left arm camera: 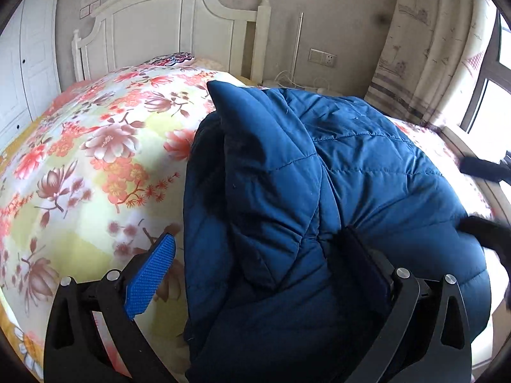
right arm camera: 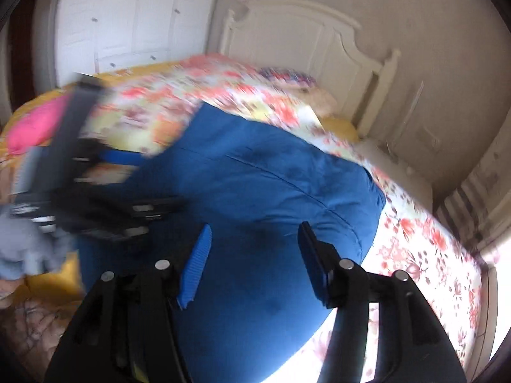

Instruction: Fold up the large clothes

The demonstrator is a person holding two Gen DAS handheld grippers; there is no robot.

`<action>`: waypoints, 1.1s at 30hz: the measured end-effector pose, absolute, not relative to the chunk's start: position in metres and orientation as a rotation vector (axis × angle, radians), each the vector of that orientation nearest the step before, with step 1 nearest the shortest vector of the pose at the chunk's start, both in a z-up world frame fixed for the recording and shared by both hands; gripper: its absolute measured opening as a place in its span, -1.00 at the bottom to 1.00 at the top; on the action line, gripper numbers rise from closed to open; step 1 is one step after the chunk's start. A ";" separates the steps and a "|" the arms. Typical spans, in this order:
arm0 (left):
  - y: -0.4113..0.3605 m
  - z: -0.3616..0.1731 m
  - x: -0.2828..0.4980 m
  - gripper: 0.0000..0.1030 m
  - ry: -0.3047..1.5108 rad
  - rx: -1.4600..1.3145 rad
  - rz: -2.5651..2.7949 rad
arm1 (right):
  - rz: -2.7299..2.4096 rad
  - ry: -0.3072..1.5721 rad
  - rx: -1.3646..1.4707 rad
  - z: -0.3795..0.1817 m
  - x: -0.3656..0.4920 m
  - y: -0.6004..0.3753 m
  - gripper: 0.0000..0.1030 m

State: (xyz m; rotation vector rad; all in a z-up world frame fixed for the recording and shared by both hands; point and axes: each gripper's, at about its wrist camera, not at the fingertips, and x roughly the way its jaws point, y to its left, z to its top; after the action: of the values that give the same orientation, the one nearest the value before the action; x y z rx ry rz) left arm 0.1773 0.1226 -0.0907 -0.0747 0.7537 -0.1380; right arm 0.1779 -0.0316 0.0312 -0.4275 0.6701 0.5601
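Note:
A dark blue quilted jacket (left arm camera: 319, 175) lies bunched in folds on the bed's floral cover (left arm camera: 95, 159). My left gripper (left arm camera: 255, 236) stands open at the jacket's near edge. Its blue left pad (left arm camera: 150, 274) is over the cover, clear of the fabric, and its right finger (left arm camera: 361, 258) rests against a fold. In the blurred right wrist view my right gripper (right arm camera: 255, 255) is open above the jacket (right arm camera: 271, 175), with nothing pinched between its pads. The left gripper (right arm camera: 105, 188) shows there as a dark smear at the jacket's left side, and the right gripper's fingers (left arm camera: 485, 233) blur at the left view's right edge.
A white headboard (left arm camera: 166, 28) and a patterned pillow (left arm camera: 172, 59) stand at the far end. A white wardrobe (right arm camera: 127, 22) is left of the bed. The curtain (left arm camera: 424, 48) and window (left arm camera: 491, 105) are on the right. A pink item (right arm camera: 35, 124) lies near the bed's left edge.

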 end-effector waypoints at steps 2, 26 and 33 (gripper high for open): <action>0.120 -0.093 0.176 0.91 0.753 -0.076 -0.141 | 0.521 0.696 -0.490 0.004 0.165 -0.026 0.09; 0.106 -0.092 0.154 0.91 0.703 -0.009 -0.078 | 0.526 0.639 -0.381 -0.009 0.114 -0.034 0.03; 0.107 -0.091 0.153 0.91 0.699 -0.017 -0.078 | 0.502 0.594 -0.331 0.018 0.104 -0.053 0.16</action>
State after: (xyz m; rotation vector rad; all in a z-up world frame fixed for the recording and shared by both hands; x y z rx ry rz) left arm 0.1530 0.1065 -0.0913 -0.0167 0.6990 -0.0783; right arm 0.1037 -0.0530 0.0183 -0.3314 0.5937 0.5021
